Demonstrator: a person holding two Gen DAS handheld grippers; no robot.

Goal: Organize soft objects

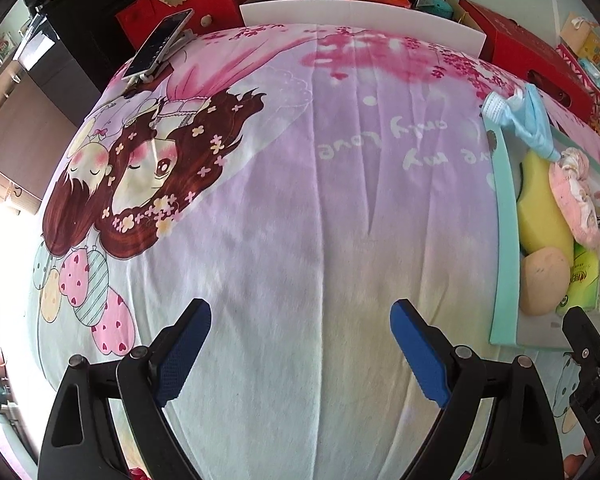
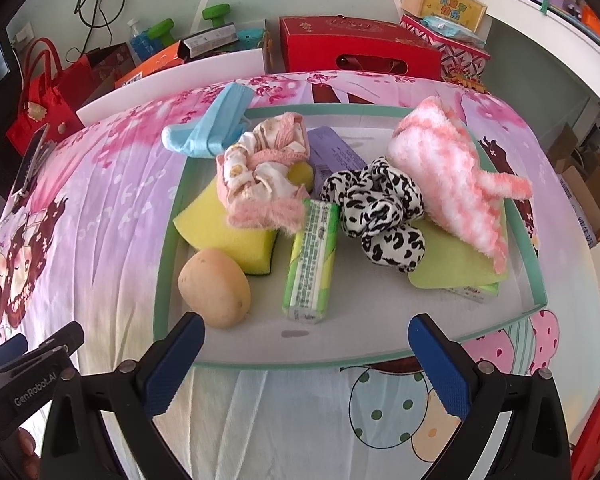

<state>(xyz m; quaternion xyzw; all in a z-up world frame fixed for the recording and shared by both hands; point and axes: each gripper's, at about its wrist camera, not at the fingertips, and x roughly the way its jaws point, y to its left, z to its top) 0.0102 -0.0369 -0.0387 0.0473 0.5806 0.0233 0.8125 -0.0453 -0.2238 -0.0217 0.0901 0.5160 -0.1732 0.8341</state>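
A shallow tray with a teal rim (image 2: 162,276) lies on the cartoon bedsheet (image 1: 280,220). In it are a yellow sponge (image 2: 220,228), a potato-shaped soft ball (image 2: 214,288), a green tissue pack (image 2: 312,264), a pink patterned sock bundle (image 2: 260,172), a leopard-print cloth (image 2: 380,216), a fluffy pink-white sock (image 2: 452,168), a light green cloth (image 2: 452,264) and a purple pack (image 2: 332,152). A blue face mask (image 2: 216,124) hangs over the far left rim. My right gripper (image 2: 306,364) is open and empty at the tray's near edge. My left gripper (image 1: 300,356) is open and empty over bare sheet, left of the tray (image 1: 504,240).
A phone (image 1: 158,44) lies at the sheet's far left corner. A white board (image 1: 360,20), red bags (image 1: 180,4) and red boxes (image 2: 356,48) stand behind the bed. A white shelf (image 2: 560,40) is at the right.
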